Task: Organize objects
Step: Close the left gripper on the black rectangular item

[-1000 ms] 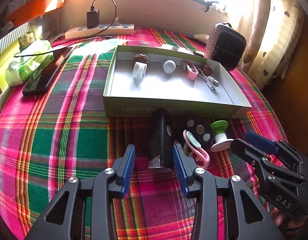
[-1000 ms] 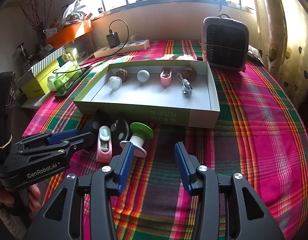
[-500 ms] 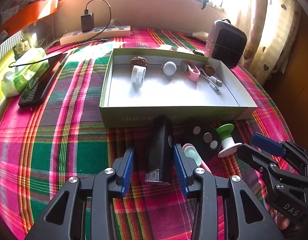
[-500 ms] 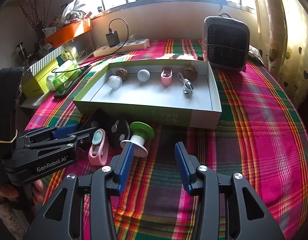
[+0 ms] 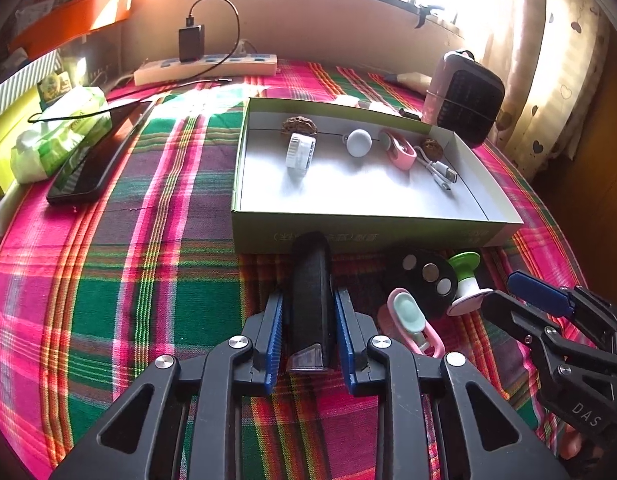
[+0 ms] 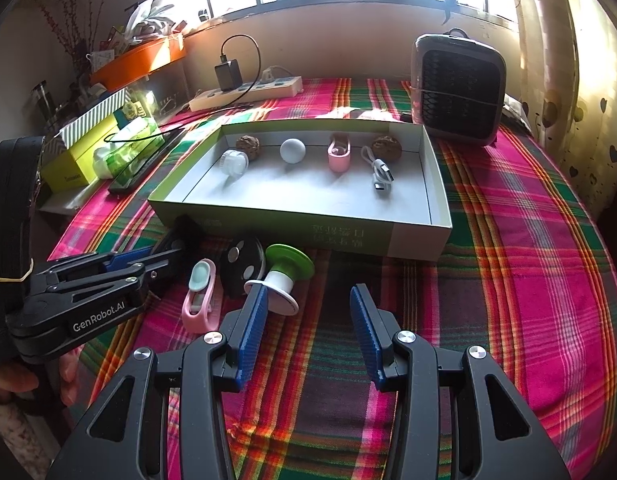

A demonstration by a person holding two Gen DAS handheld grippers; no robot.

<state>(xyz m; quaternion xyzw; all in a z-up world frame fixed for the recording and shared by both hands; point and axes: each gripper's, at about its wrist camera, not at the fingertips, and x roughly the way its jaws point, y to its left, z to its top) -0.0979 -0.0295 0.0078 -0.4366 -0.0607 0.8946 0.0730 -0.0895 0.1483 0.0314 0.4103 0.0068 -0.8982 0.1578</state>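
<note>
Now the left gripper (image 5: 308,320) had its blue pads against both sides of the black clipper (image 5: 310,292), which lay lengthwise just in front of the box (image 5: 364,236), its far tip almost at the box's near wall. Half a second before, the pads stood wider with gaps beside the clipper; they had since closed in on it. Right of the clipper, a pink clip (image 5: 412,320), a black disc (image 5: 426,280) and a green-capped spool (image 5: 466,280) crowded the strip before the box, leaving little room there. Left of the clipper the plaid cloth (image 5: 148,280) lay bare. The right gripper (image 6: 308,320) hung wide apart over bare cloth, its left pad just beside the spool, unchanged from before. Inside the box, items lined the far wall, and its near floor was free.
</note>
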